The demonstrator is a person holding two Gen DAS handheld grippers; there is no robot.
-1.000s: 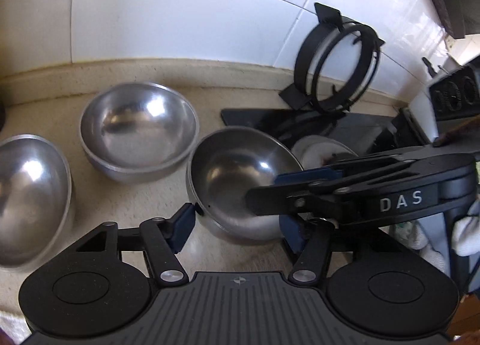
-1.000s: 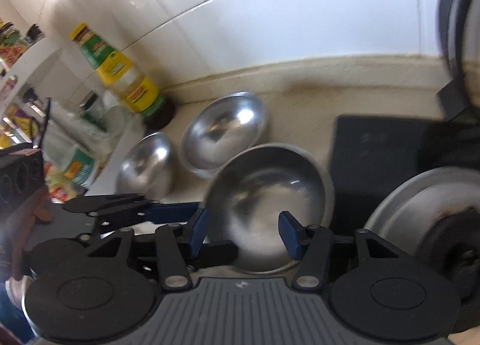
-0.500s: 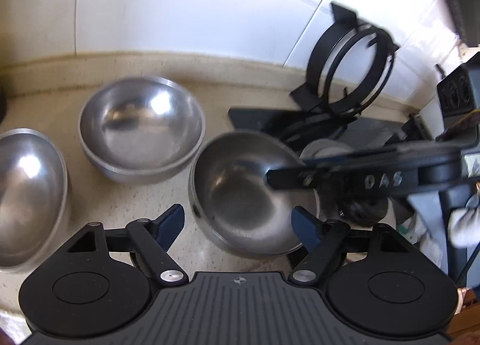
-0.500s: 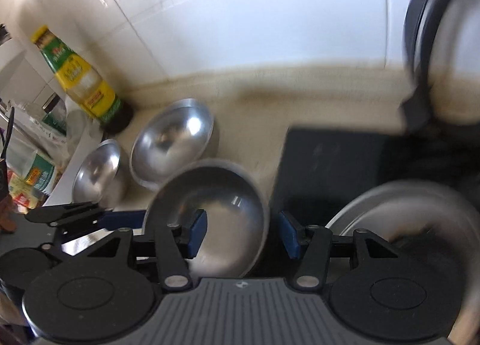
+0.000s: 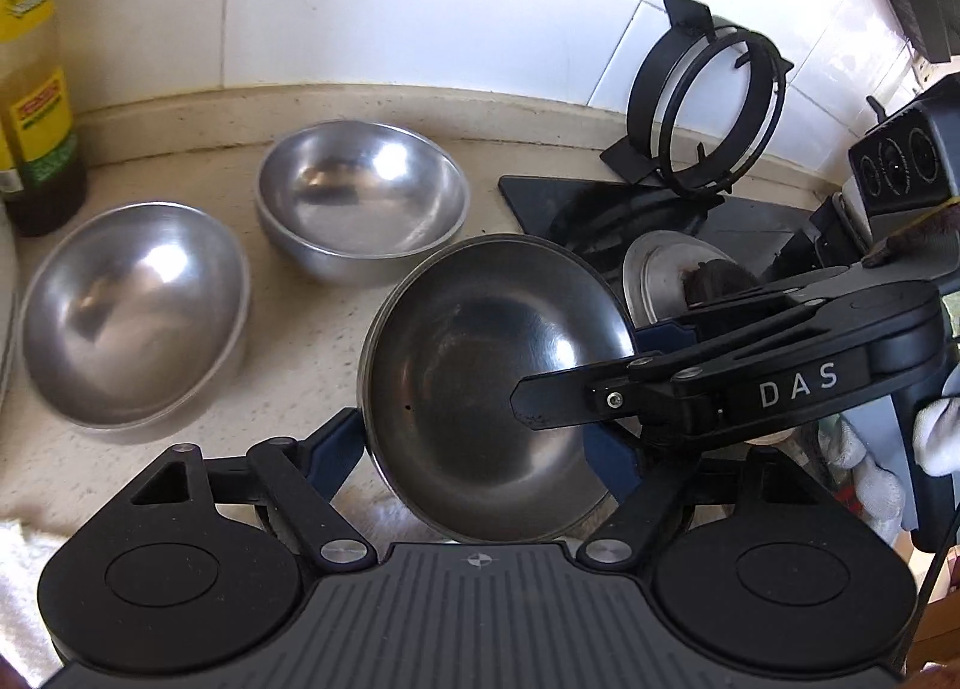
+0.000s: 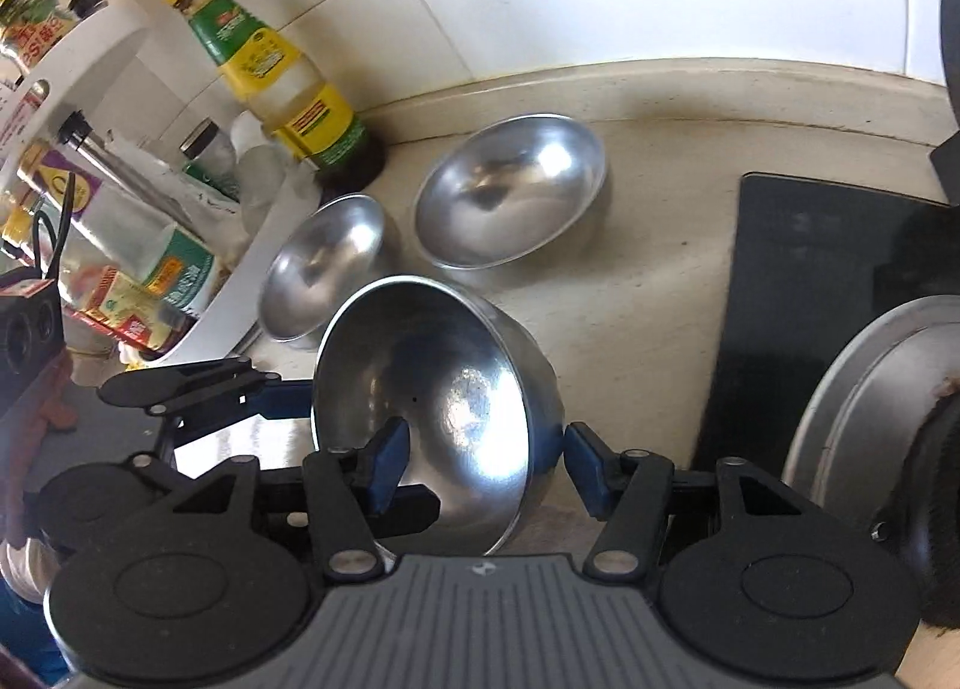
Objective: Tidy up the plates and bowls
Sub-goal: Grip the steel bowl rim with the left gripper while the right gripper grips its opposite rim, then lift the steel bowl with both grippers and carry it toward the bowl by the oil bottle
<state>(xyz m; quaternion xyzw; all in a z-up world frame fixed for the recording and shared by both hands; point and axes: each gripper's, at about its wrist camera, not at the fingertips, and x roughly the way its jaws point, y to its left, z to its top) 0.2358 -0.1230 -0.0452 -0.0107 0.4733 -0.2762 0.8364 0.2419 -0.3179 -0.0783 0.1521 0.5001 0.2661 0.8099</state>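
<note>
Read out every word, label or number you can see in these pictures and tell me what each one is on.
"DAS": white letters on the side of the right gripper, seen from the left wrist.
Oil bottle: green and yellow labels, print too blurred to read.
Packets and jars on the white rack: coloured labels, too small to read.
Steel bowls: no markings visible.

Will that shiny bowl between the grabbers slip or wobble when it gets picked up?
Probably slippery: the tilted steel bowl looks polished and mirror-smooth. It would likely rock if let go, since its underside is round. It seems stiff, thin metal, so probably light and not breakable. The right hand-held gripper straddles its rim, jaws still apart.
</note>
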